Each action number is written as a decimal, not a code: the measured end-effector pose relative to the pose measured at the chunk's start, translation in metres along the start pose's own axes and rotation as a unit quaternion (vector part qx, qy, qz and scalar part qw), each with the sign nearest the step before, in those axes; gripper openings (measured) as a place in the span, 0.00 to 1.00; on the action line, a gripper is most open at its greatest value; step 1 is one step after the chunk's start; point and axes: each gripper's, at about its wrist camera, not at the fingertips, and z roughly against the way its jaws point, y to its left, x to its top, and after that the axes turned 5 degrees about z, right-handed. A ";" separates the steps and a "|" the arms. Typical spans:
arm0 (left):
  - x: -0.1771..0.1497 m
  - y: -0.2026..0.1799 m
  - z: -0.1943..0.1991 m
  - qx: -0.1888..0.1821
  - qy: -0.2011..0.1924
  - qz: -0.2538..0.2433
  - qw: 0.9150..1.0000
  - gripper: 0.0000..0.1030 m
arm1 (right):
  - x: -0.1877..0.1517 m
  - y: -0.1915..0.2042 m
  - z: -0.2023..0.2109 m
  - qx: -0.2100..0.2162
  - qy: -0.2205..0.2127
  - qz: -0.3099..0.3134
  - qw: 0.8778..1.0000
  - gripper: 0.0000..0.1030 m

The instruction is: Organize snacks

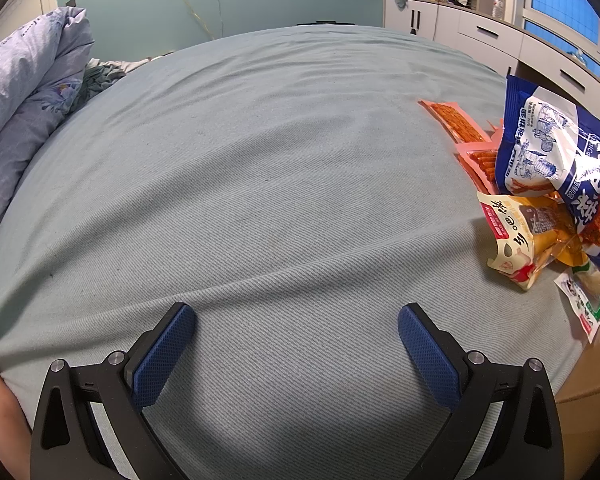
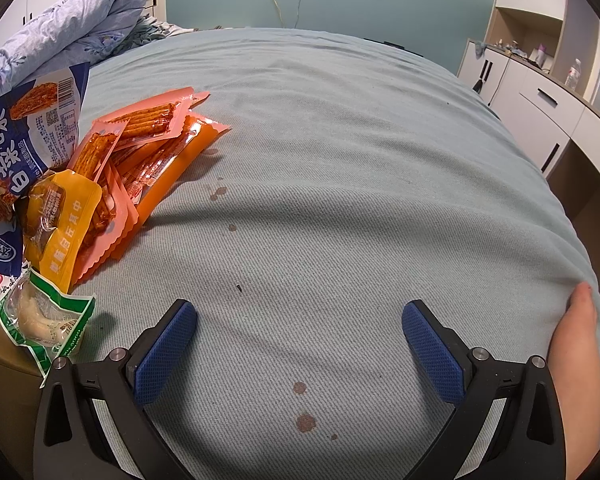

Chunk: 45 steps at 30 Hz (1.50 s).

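Observation:
A heap of snack packets lies on a bed near its front edge. In the left wrist view it sits at the far right: a large blue-and-white bag [image 1: 548, 152], a yellow packet [image 1: 516, 236], pink-orange spicy stick packets [image 1: 456, 120] and a green-and-white packet [image 1: 588, 296]. My left gripper [image 1: 296, 320] is open over bare sheet, well left of the heap. In the right wrist view the heap is at the left: blue bag [image 2: 24, 136], yellow packet [image 2: 60, 224], orange stick packets [image 2: 156, 140], green packet [image 2: 48, 320]. My right gripper [image 2: 300, 320] is open over bare sheet, to the right of it.
The bed sheet [image 1: 260, 160] is grey-blue, with small reddish stains [image 2: 304, 420]. A folded floral duvet [image 1: 24, 92] lies at the far left. White cabinets [image 1: 480, 36] line the right wall. A person's leg [image 2: 576, 380] shows at the bed's front edge. A cardboard box [image 1: 596, 368] is below the heap.

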 end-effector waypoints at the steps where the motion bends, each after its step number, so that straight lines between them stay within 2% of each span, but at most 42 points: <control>1: 0.000 0.000 0.000 0.000 0.000 0.000 1.000 1.00 | 0.000 0.000 0.000 0.000 0.000 0.000 1.000 1.00; 9: 0.002 0.000 0.000 -0.004 0.001 0.002 1.000 1.00 | 0.000 0.000 0.000 -0.001 0.000 0.001 1.000 1.00; 16: 0.003 -0.003 -0.002 0.009 0.003 -0.008 1.000 1.00 | 0.002 0.001 -0.001 -0.001 0.004 0.001 1.000 1.00; 19: 0.011 -0.006 -0.004 0.011 0.017 -0.009 1.000 1.00 | 0.008 0.005 -0.005 -0.009 0.011 0.012 1.000 1.00; 22: 0.023 -0.009 -0.010 0.010 0.049 -0.012 0.999 1.00 | 0.025 0.006 -0.015 0.011 0.028 0.024 0.999 1.00; 25: 0.034 -0.012 -0.016 0.013 0.084 -0.012 0.996 1.00 | 0.046 0.007 -0.026 0.036 0.073 0.060 0.995 1.00; 28: 0.045 -0.011 -0.024 0.014 0.126 -0.007 0.992 1.00 | 0.056 0.002 -0.031 0.048 0.127 0.044 0.990 1.00; 29: 0.050 -0.013 -0.026 0.020 0.146 -0.006 0.989 1.00 | 0.060 0.003 -0.034 0.047 0.158 0.046 0.985 1.00; 31: 0.058 -0.014 -0.028 0.029 0.161 -0.004 0.987 1.00 | 0.067 0.005 -0.038 0.043 0.209 0.066 0.975 1.00; 33: 0.067 -0.016 -0.018 0.055 0.147 -0.006 0.988 1.00 | 0.073 0.005 -0.038 0.043 0.245 0.071 0.966 1.00; 36: 0.084 -0.025 0.015 0.080 0.095 -0.023 0.992 1.00 | 0.079 0.001 -0.026 0.016 0.261 0.075 0.962 1.00; 39: 0.110 -0.037 0.061 0.120 0.031 -0.035 0.992 1.00 | 0.095 0.002 -0.004 0.021 0.252 0.081 0.964 1.00; 41: 0.125 -0.044 0.096 0.154 -0.002 -0.017 0.988 1.00 | 0.116 0.008 0.019 0.024 0.234 0.079 0.969 1.00; 43: 0.134 -0.047 0.123 0.139 -0.010 0.003 0.990 1.00 | 0.139 0.012 0.042 0.031 0.220 0.073 0.972 1.00; 45: 0.144 -0.051 0.147 0.078 0.004 0.027 0.997 1.00 | 0.165 0.014 0.070 0.049 0.197 0.050 0.978 1.00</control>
